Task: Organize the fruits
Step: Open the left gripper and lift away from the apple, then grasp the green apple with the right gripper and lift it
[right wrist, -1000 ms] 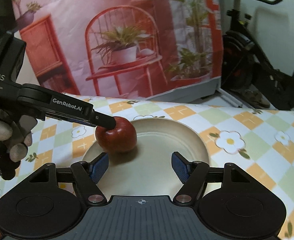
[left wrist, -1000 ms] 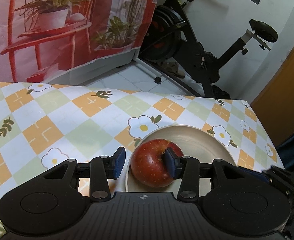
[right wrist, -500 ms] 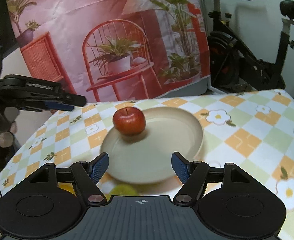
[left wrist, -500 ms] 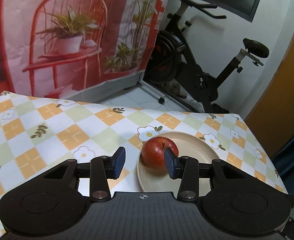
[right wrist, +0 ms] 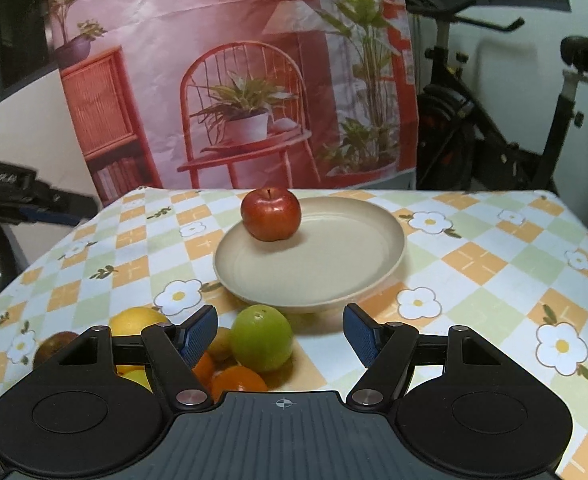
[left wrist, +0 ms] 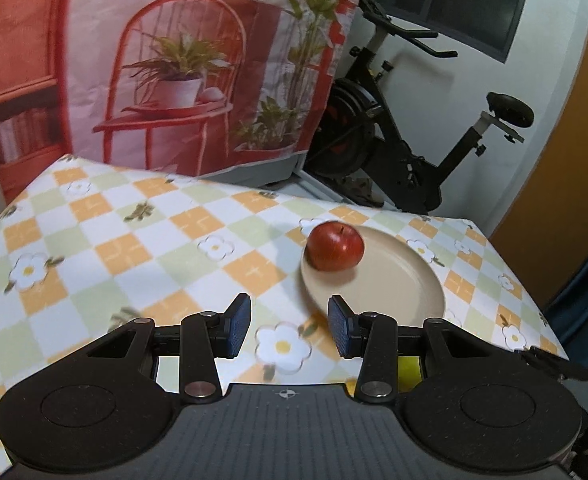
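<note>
A: While the round red apple sits on the far-left rim area of the shallow beige plastic plate, both tongs are released — left gripper and right gripper hold nothing.

B: Rest of the fruit?

A: Loose pile on the checked floral tablecloth, near left of the plate: smooth green round fruit, yellow citrus, small oranges.

B: Risks?

A: Apple's close to the rim; a bump on the plate likely rolls it off. Grabbing the green one carelessly probably scatters its touching neighbours.
</note>
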### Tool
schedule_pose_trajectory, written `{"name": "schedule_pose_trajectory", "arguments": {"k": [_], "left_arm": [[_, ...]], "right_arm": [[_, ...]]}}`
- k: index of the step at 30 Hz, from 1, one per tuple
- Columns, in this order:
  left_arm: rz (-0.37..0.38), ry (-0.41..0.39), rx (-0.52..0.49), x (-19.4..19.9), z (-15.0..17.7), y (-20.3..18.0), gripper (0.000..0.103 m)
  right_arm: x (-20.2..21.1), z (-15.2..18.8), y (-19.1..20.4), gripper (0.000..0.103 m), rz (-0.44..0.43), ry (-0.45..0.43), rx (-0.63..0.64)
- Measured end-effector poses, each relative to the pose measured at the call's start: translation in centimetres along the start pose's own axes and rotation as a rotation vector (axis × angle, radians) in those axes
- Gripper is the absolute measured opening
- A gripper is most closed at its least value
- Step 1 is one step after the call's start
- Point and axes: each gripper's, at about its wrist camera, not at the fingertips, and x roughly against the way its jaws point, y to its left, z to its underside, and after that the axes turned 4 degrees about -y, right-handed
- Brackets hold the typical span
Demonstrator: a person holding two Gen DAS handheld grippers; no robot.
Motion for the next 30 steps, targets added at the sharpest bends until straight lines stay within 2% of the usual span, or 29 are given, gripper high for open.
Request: {"name": "schedule_pose_trajectory", "arguments": {"k": [5, 13, 20, 24, 30], "left_arm": [[-0.022, 0.003, -0.003, 0.9, 1.9, 0.3, 0.045], [-0.038, 0.014, 0.009, 0.8, 2.3, 0.5, 0.045], [-0.038, 0.022, 0.004, 0.7, 2.8, 0.1, 0.045], [-0.036, 0.030, 0.011, 0.7, 2.8, 0.1, 0.045], [-0.038, 0.034, 0.008, 0.6, 2.9, -0.1, 0.045]], "right_arm": [[0.2, 1.1, -0.3, 0.066, 0.008, -0.024, -0.006], [-0.1, 1.7, -1.1, 0.066, 0.020, -0.020, -0.024], [-0.7, 1.6, -1.4, 0.065, -0.020, -0.015, -0.027], [-1.7, 1.1, -0.9, 0.060, -0.071, -0.014, 0.012], [-3.4, 0.7, -0.6, 0.047, -0.117, 0.009, 0.019]]}}
